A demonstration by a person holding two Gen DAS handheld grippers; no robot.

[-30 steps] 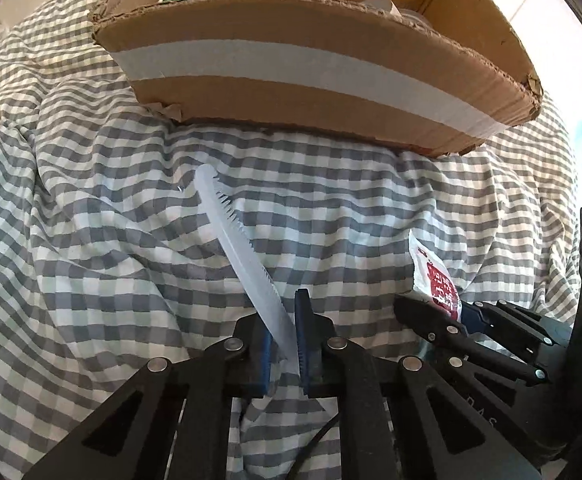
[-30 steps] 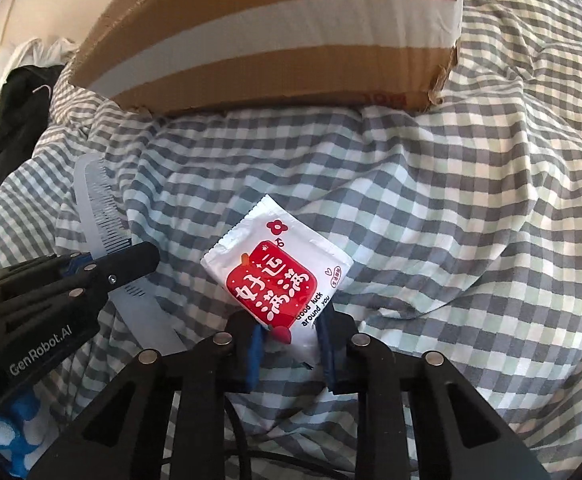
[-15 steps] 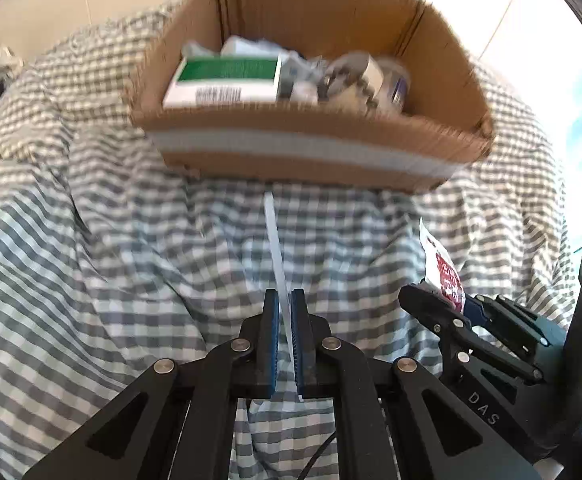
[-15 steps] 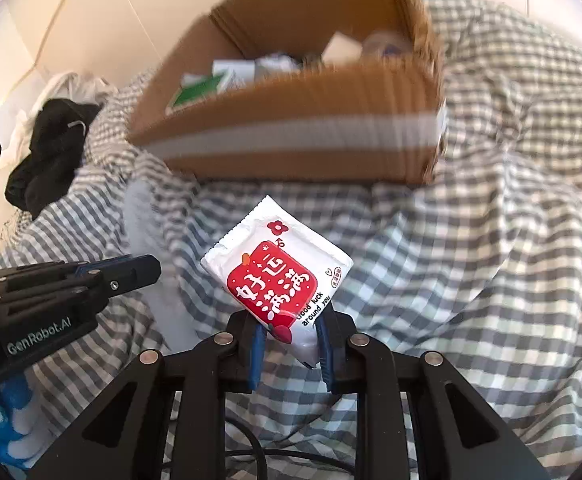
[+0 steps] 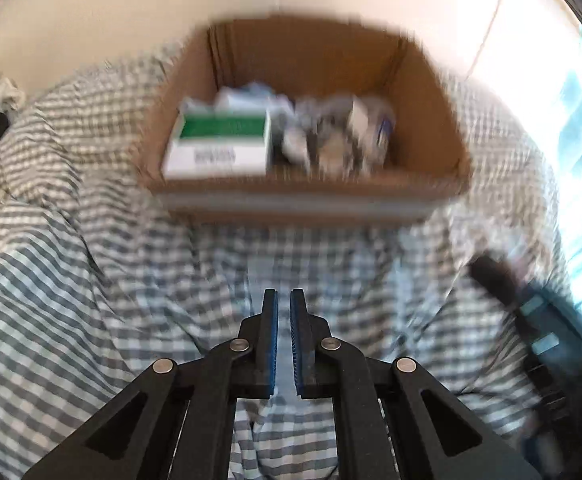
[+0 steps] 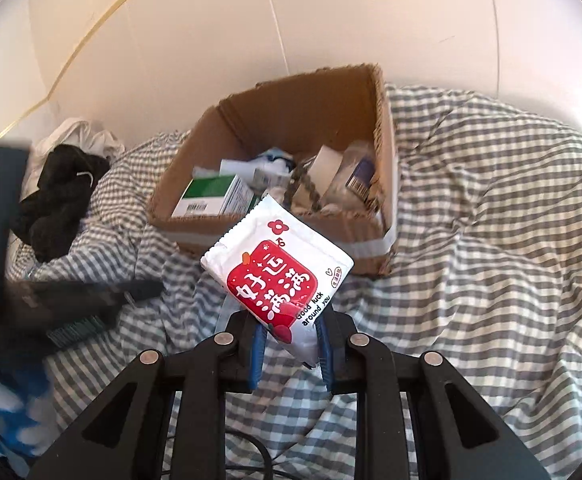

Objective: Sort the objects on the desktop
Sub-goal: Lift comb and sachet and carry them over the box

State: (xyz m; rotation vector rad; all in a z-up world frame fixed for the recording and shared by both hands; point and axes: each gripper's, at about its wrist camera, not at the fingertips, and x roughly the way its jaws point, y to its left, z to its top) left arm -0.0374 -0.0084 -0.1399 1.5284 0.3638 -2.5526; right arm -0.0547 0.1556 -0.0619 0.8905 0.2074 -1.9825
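An open cardboard box (image 5: 307, 196) (image 6: 383, 160) sits on the checked cloth and holds a green-and-white carton (image 5: 219, 142) (image 6: 211, 196), a tape roll (image 6: 323, 168) and other small items. My right gripper (image 6: 291, 320) is shut on a white and red packet (image 6: 279, 268), held in the air in front of the box. My left gripper (image 5: 284, 300) has its jaws nearly together with a thin gap; the pale comb it held is not clearly visible in the blurred left wrist view. It appears blurred at the left of the right wrist view (image 6: 91, 300).
The checked grey-and-white cloth (image 6: 491, 240) lies rumpled over a soft surface. Black and white clothing (image 6: 59, 192) is piled at the far left by the wall. The right gripper shows as a dark blur at the right of the left wrist view (image 5: 531, 312).
Both grippers have risen and pulled back, so the box's inside now shows. The packet stays in the right gripper. The comb, seen between the left fingers earlier, no longer shows there.
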